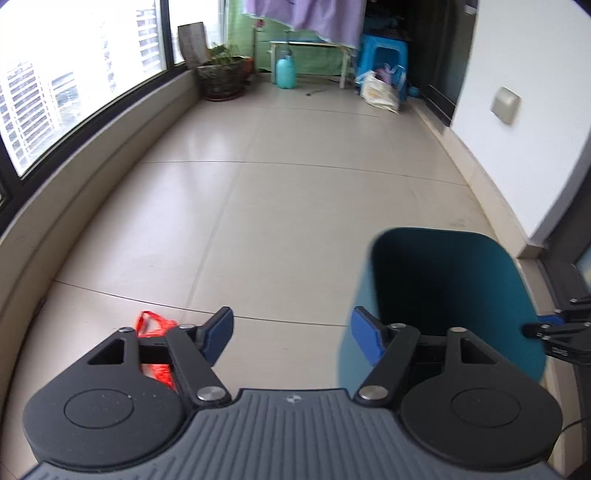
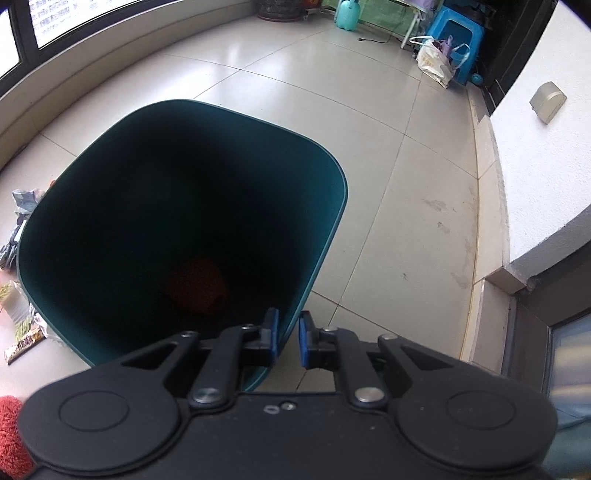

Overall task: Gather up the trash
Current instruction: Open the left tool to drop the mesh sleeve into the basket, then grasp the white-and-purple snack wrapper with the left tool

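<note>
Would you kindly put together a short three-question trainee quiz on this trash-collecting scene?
1. True or false: the right gripper is clamped on the rim of the teal bin.
2. Which gripper stands open with nothing between its fingers: A) left gripper, B) right gripper?
3. Fill in: the plastic bag on the floor beside the left gripper is ____ in colour.

Key: 1. true. 2. A. 3. red.

Dark teal trash bin (image 2: 155, 155) with an orange-red item (image 2: 195, 284) dim at its bottom, red plastic bag (image 1: 157, 325) on pale beige floor tiles (image 1: 277, 229), black tongs with blue pads (image 2: 304, 341), bright blue stool (image 1: 382, 59), turquoise bottle (image 1: 286, 72), lilac hanging cloth (image 1: 306, 14)
</note>
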The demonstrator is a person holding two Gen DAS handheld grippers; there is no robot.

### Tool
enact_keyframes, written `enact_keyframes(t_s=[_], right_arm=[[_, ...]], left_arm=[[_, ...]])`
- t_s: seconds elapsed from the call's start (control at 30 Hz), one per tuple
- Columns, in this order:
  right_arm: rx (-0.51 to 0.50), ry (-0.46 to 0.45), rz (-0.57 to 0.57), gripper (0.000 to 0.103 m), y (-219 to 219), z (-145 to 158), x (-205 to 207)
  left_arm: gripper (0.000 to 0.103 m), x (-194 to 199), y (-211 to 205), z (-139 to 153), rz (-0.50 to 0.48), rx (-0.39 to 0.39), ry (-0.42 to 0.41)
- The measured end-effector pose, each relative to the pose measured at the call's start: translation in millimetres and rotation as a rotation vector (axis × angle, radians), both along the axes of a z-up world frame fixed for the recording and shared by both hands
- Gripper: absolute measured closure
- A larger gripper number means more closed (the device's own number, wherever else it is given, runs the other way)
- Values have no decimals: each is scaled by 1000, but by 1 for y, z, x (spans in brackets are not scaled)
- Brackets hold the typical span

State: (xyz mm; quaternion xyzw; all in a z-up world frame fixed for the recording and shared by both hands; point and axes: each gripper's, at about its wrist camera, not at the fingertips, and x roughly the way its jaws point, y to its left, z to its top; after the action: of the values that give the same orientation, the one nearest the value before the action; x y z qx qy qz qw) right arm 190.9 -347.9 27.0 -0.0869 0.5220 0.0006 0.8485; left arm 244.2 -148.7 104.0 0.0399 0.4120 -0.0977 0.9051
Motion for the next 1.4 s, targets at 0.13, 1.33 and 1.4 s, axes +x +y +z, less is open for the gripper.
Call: enact_keyframes(t_s=[0.13, 1.33, 1.4], right_arm=[[-20, 6, -9, 93, 5, -5, 1], [-90, 12, -119, 93, 25, -23, 4], [-90, 10, -126, 93, 25, -23, 4]], left_arm=[[30, 8, 39, -25, 54, -2, 14], [22, 81, 164, -272, 872, -106, 452], [22, 82, 172, -281, 946, -134, 482]])
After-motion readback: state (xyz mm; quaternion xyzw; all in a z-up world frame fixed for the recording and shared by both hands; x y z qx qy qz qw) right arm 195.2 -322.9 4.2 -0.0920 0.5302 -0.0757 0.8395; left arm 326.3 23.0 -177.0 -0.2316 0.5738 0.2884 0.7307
